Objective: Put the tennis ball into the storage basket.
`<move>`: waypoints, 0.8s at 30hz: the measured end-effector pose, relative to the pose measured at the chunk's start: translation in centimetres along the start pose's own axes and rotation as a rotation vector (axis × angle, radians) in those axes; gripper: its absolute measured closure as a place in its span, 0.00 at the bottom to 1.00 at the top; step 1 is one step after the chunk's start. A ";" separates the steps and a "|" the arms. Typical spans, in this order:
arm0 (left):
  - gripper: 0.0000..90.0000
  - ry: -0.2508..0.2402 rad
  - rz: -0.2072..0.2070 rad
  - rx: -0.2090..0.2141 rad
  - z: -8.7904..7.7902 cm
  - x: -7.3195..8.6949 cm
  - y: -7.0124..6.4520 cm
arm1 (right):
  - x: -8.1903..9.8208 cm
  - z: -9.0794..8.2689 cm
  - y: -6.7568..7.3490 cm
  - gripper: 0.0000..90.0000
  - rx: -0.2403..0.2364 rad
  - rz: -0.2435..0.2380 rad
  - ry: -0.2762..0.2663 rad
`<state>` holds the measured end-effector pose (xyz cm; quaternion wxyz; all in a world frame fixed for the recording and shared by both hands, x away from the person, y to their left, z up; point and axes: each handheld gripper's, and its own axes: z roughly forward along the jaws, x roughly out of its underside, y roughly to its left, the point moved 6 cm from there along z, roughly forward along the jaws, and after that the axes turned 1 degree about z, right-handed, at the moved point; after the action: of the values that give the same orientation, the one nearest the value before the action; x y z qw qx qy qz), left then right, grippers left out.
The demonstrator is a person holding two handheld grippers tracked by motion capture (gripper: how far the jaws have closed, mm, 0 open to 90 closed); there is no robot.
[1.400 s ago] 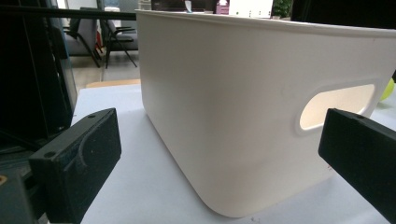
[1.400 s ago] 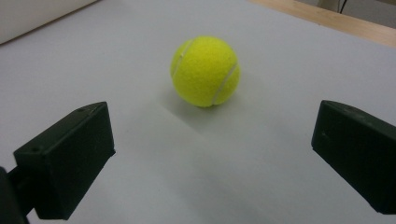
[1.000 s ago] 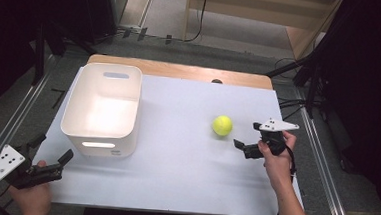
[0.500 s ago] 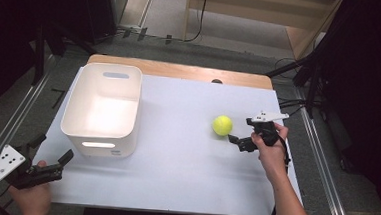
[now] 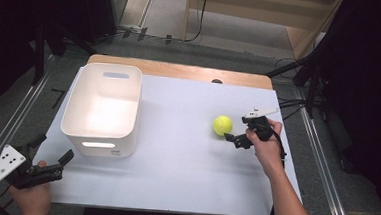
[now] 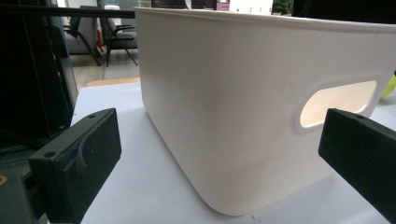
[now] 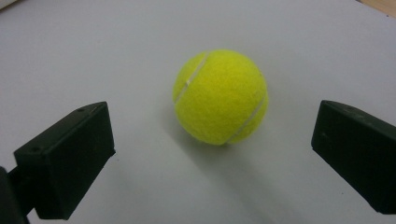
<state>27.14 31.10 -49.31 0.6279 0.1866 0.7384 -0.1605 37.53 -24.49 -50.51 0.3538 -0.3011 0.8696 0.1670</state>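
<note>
Approach to tennis ball (image 7: 220, 96), right gripper (image 5: 235, 139) spread wide.

Ball rests on the white table (image 5: 184, 172), ahead of the jaws and centred between them, touching neither. Risk: an off-centre closure would nudge the round ball, causing it to roll away across the smooth surface. Left gripper (image 5: 49, 165) waits apart and empty, facing the wall of the white bin (image 6: 261, 107).
</note>
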 end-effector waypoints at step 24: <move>0.00 0.005 0.007 -0.001 0.0 0.0 -0.1 | -0.9 2.6 0.0 0.03 -0.015 0.028 0.119</move>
<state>27.12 31.03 -49.34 0.6268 0.1893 0.7393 -0.1576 39.41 -22.79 -51.69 0.2969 -0.3009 0.8920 0.1603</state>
